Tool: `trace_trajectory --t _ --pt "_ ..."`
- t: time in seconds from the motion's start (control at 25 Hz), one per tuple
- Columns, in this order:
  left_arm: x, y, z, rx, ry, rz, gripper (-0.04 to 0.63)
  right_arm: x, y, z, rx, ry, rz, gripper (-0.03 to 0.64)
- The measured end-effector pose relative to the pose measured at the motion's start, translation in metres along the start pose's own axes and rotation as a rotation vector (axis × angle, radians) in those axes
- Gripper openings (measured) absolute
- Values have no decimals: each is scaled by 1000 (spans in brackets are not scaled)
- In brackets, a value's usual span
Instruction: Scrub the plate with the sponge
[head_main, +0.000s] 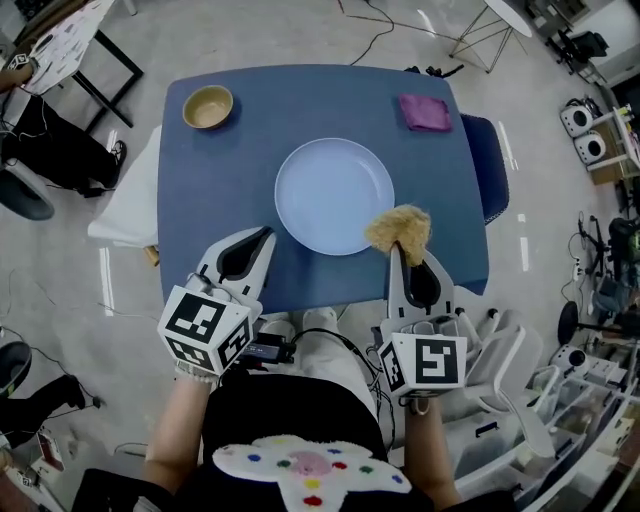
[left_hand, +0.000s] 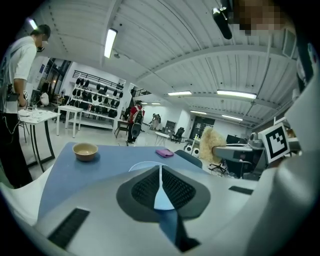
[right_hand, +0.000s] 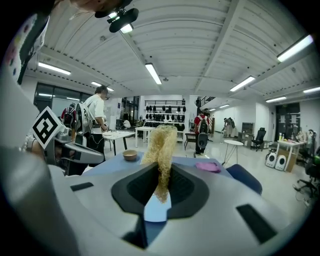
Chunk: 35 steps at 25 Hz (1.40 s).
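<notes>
A pale blue plate (head_main: 333, 195) lies in the middle of the blue table (head_main: 220, 170). My right gripper (head_main: 404, 245) is shut on a shaggy tan sponge (head_main: 400, 229), which hangs over the plate's near right rim. In the right gripper view the sponge (right_hand: 161, 150) stands pinched between the jaws, with the plate (right_hand: 159, 210) just below. My left gripper (head_main: 268, 236) is shut and empty, over the table by the plate's near left edge. The left gripper view shows its jaws closed together (left_hand: 160, 172), the plate (left_hand: 145, 166) beyond them and the sponge (left_hand: 211, 146) to the right.
A tan bowl (head_main: 208, 106) sits at the table's far left corner and a purple cloth (head_main: 425, 112) at its far right. A chair (head_main: 486, 165) stands against the table's right side. People stand at other tables in the room behind.
</notes>
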<state>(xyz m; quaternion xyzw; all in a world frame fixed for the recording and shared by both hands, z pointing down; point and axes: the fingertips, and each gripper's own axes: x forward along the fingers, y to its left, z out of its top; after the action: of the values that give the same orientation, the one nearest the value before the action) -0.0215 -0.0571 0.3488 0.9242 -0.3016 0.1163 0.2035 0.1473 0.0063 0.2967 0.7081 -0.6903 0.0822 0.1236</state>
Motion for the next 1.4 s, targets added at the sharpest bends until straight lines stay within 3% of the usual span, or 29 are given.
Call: trace_trajectory --t 0.2,0.56,0.76,1.08,1.4 --pt "15 4 -9 -52 21 27 70 17 -4 -5 -17 21 61 48" --pt "34 24 -39 -224 67 118 133 47 -9 -18 -53 68 169 48" --pt "47 35 -61 -331 86 173 146 61 -12 -30 -56 96 226 48" --pt "65 53 -87 -406 130 245 151 78 -12 -42 -80 136 300 48" --pt "74 66 -103 -480 130 302 150 107 -4 -54 -175 200 385 48"
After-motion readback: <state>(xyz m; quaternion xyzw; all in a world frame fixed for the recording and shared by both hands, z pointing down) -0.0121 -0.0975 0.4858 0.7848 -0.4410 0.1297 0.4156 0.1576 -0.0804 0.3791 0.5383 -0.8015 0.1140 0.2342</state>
